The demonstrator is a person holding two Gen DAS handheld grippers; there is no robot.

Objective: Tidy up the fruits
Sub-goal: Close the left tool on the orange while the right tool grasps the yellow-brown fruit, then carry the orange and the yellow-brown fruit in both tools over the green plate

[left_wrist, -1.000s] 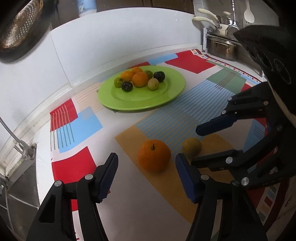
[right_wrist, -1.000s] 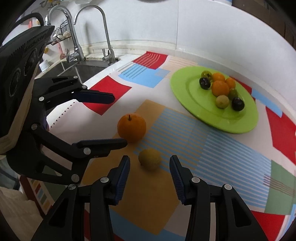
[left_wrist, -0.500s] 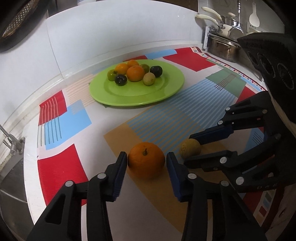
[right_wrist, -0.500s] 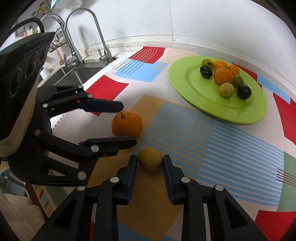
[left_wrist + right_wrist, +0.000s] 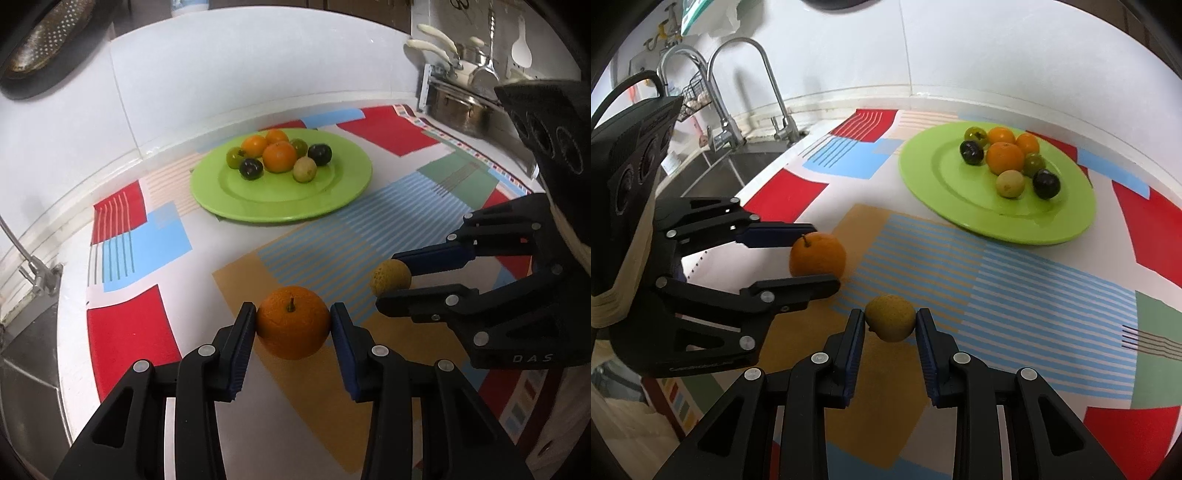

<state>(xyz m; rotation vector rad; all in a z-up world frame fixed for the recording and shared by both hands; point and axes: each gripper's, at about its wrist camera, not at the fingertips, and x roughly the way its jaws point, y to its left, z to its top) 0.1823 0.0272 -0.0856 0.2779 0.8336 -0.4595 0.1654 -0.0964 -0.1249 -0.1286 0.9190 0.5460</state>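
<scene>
Now the left gripper (image 5: 293,325) is closing its jaws on the orange (image 5: 293,327), the right gripper (image 5: 890,323) clamps the yellow-green fruit (image 5: 891,322); both are near the green plate (image 5: 945,206).

Likely a home kitchen: sink (image 5: 738,162), faucets (image 5: 764,74), pots (image 5: 454,107).

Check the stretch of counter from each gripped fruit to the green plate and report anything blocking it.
Nothing visible blocks either path. The left gripper, jaws closing, has the orange between its pads; the right gripper is shut on the yellow-green fruit. Only bare patterned mat lies before the green plate, whose near half is free.
</scene>
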